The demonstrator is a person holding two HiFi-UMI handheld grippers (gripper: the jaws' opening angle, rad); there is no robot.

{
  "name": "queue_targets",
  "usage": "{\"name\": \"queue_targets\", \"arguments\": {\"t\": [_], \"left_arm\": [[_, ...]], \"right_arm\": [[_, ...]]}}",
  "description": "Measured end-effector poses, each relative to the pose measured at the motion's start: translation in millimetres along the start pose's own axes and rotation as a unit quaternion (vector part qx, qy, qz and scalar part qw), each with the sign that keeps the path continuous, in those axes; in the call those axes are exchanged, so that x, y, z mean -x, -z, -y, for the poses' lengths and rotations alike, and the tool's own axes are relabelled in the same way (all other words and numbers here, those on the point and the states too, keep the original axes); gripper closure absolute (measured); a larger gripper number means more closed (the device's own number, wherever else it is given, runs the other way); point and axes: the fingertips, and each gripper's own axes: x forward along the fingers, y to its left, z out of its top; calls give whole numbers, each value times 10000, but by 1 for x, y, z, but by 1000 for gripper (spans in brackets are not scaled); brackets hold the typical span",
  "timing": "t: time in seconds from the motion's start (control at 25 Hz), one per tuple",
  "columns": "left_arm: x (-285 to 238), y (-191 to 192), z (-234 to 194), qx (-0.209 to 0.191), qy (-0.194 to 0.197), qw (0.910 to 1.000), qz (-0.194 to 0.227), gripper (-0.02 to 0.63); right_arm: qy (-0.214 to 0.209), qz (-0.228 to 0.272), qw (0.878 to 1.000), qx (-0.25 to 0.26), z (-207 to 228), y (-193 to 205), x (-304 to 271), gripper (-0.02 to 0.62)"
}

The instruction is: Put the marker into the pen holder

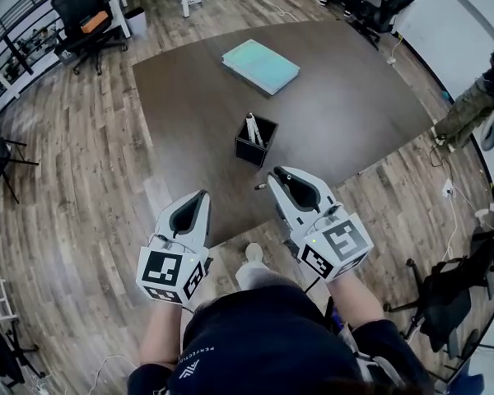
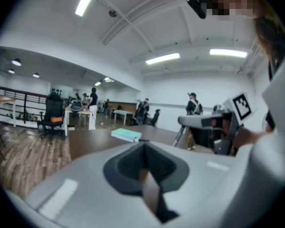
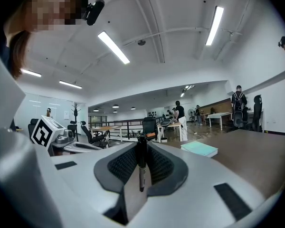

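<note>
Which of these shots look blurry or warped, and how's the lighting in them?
Head view: strong fisheye, floor planks bow around the table, light even. Left gripper view: left gripper soft and blurred close up. Right gripper view: marker fairly sharp, ceiling strip lights blown out.

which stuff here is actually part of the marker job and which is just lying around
Part of the job: black marker clamped in the right gripper; black pen holder on the table, a white pen already inside.

Just lying about: teal book further back on the table; office chairs on the floor; left gripper, shut and empty.
</note>
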Motion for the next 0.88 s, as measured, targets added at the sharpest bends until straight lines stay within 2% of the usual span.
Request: {"name": "queue_targets", "arguments": {"t": [0.52, 0.88], "left_arm": [[-70, -1, -24, 177, -366, 9991, -125, 600], [-98, 5, -45, 299, -641, 9973, -197, 600]], "right_arm": [[-289, 0, 9996, -13, 69, -9, -53, 543], [-418, -151, 9990, -64, 100, 9, -88, 543]]}}
